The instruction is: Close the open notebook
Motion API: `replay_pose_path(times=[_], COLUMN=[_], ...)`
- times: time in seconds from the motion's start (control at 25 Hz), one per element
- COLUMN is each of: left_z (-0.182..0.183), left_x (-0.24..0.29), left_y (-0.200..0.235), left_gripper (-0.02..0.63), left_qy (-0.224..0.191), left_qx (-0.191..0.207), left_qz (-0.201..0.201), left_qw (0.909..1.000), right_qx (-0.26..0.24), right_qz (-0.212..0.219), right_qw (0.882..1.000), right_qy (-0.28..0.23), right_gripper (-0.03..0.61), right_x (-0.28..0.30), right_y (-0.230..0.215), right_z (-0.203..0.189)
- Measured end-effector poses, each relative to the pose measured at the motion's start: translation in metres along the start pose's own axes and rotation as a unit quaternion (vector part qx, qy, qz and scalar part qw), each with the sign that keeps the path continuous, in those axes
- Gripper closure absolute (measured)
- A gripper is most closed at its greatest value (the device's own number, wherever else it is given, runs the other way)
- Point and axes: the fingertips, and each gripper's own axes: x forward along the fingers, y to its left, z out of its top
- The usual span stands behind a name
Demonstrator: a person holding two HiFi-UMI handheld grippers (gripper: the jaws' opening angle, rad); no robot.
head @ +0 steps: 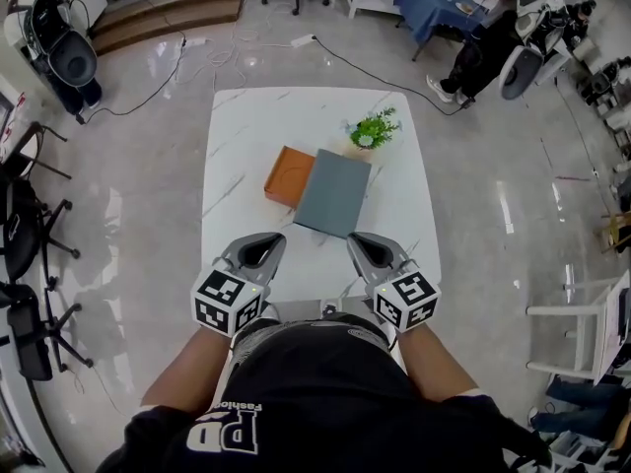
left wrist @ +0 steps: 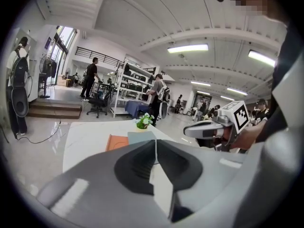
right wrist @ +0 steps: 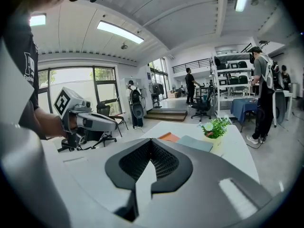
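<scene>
A grey-blue notebook (head: pixel 333 192) lies flat on the white marble table (head: pixel 237 126) with its cover down. It also shows in the left gripper view (left wrist: pixel 141 137) and the right gripper view (right wrist: pixel 194 143). My left gripper (head: pixel 272 238) hovers at the table's near edge, short of the notebook, jaws shut with nothing between them (left wrist: pixel 155 142). My right gripper (head: pixel 356 237) is level with it on the right, also shut and holding nothing (right wrist: pixel 151 141). Neither touches the notebook.
An orange flat thing (head: pixel 287 174) sits against the notebook's left side, partly under it. A small potted plant (head: pixel 372 131) stands just behind the notebook. Office chairs (head: pixel 30 254), cables and a seated person (head: pixel 493 28) surround the table on the floor.
</scene>
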Motion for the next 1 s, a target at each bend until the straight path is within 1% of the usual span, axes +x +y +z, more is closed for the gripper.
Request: replay_pose_path(times=[0.36,1.0], left_z=[0.002,0.008], left_x=[-0.003,0.005], left_y=[-0.003,-0.006], left_gripper=[0.549,0.548], left_qy=[-0.006,-0.005], left_qx=[0.005,0.012], left_qz=[0.001,-0.005], left_qw=[1.0,0.9999], right_qx=[0.005,0.004], right_qz=[0.011,0.007], right_qw=[1.0,1.0], right_qy=[0.001,-0.004], right_gripper=[0.578,0.578], right_x=[0.011,0.01], right_y=[0.001,-0.003], right_z=[-0.005,-0.002])
